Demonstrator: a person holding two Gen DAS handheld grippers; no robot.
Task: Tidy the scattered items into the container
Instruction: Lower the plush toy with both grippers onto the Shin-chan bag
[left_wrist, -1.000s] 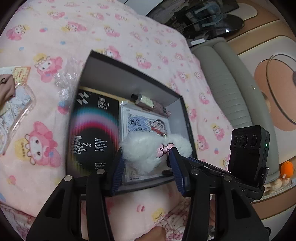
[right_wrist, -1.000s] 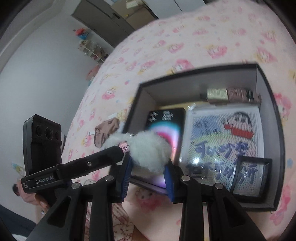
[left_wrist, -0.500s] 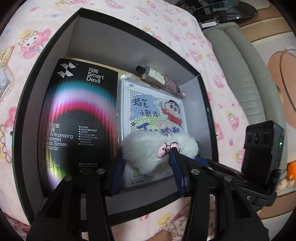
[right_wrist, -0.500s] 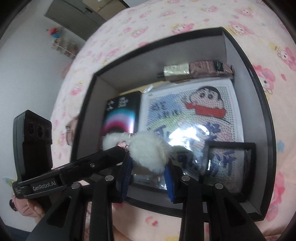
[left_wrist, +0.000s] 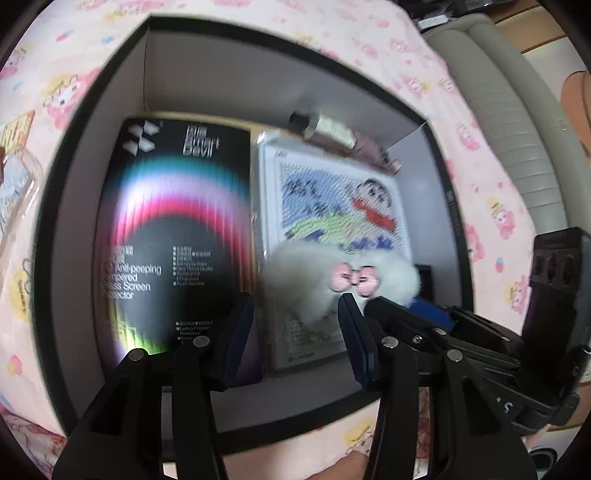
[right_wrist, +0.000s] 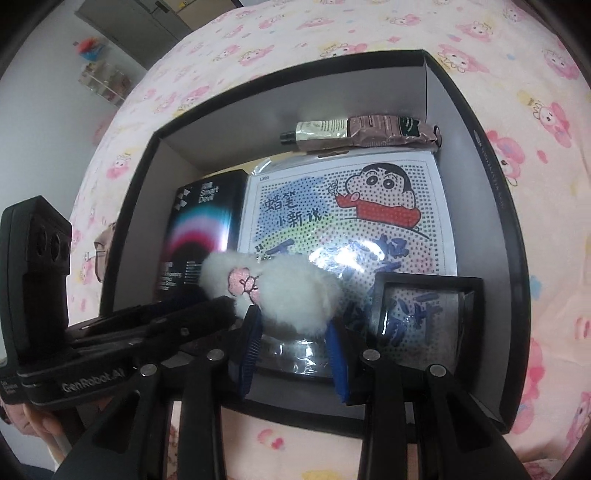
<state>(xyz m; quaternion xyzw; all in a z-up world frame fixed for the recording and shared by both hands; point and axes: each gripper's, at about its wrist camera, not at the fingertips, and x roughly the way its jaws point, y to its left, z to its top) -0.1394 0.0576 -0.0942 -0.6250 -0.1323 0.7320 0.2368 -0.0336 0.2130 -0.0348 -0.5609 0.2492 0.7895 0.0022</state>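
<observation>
Over box (right_wrist: 476, 184), both tools lower than before, each pinching fluffy toy (right_wrist: 291, 291).

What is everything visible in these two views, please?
box: one, black with grey inside, on the bedspread
bedspread: one, pink cartoon print, under box
screen-protector pack: one, black with rainbow arc, box's left
bead-art sheet: one, white with cartoon, beside the pack
tube: one, cream and brown, along far wall
small frame: one, black, on the sheet's near corner
fluffy toy: one, white with pink paw, gripped over box
left gripper: black, blue pads, shut on toy
right gripper: same, shut on toy
</observation>
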